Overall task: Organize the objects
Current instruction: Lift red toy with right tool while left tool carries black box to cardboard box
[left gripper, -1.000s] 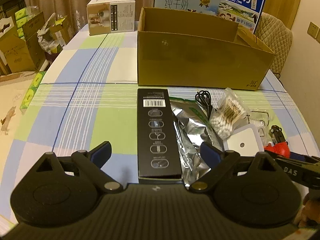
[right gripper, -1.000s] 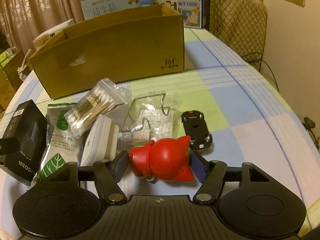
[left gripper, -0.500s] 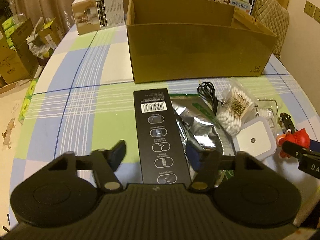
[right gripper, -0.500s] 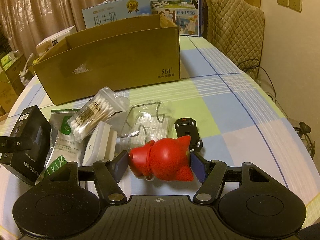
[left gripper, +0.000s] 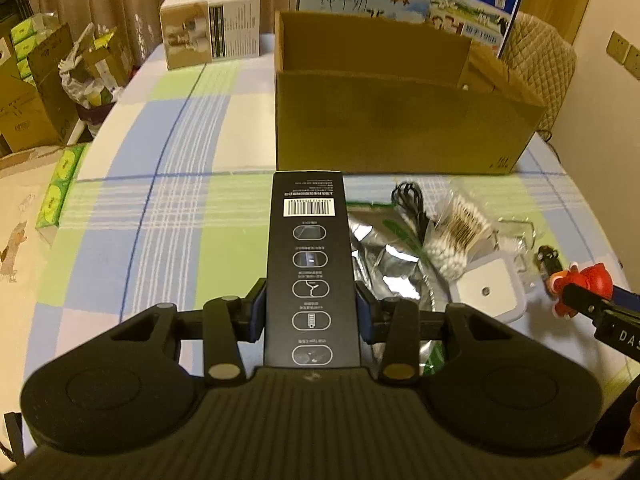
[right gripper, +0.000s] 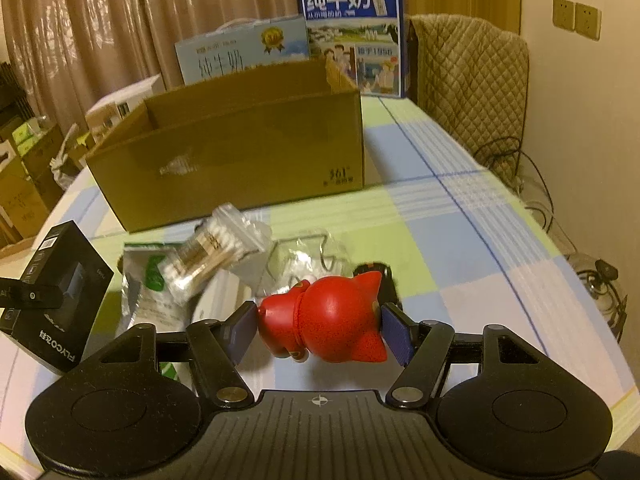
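My left gripper is shut on a long black product box and holds it off the checked tablecloth; the box also shows at the left of the right wrist view. My right gripper is shut on a red toy figure, lifted above the cloth; the figure shows at the right edge of the left wrist view. An open cardboard carton stands behind the items, also in the right wrist view.
On the cloth lie a silver foil bag, a black cable, a bag of cotton swabs, a white square device, a clear packet with a hook and a black toy car. Milk cartons stand behind the carton.
My left gripper closed on the black box and lifted it. My right gripper rose with the red figure held.
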`<move>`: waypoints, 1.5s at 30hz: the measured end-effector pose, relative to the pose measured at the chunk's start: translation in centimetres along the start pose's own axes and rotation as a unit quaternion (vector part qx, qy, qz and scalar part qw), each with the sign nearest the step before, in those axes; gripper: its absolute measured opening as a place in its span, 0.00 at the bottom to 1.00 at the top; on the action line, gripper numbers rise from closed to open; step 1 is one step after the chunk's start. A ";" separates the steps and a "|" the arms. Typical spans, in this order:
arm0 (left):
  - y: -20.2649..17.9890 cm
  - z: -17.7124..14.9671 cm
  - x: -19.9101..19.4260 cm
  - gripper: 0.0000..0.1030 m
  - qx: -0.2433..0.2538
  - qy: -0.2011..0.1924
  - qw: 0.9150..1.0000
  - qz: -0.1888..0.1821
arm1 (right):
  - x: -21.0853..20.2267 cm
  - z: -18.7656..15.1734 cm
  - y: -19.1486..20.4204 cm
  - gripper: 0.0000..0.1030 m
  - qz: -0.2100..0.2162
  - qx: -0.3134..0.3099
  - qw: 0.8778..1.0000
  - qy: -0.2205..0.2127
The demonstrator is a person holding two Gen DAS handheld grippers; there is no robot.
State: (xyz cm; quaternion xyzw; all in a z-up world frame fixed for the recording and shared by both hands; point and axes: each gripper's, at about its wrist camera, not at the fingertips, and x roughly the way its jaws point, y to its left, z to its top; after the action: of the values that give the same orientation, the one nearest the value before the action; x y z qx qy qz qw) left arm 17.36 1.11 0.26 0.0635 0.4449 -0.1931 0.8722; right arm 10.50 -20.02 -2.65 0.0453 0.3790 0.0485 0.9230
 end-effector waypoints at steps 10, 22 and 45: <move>-1.0 5.3 -2.6 0.37 0.010 -0.047 0.999 -0.020 | -1.7 5.9 0.7 0.62 0.046 -0.002 0.998 -0.040; -3.0 16.8 -1.2 0.37 0.028 -0.093 0.995 -0.026 | 4.2 19.9 3.9 0.62 0.110 -0.075 0.989 -0.065; -4.0 22.2 7.1 0.48 0.036 -0.090 0.995 -0.015 | 13.8 21.8 3.7 0.62 0.099 -0.064 0.993 -0.003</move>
State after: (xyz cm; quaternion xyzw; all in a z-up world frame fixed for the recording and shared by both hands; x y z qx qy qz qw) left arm 36.23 -10.83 8.00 0.0707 0.3579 -0.2274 0.9029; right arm 35.43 -15.63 3.69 0.0237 0.3659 0.1640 0.9158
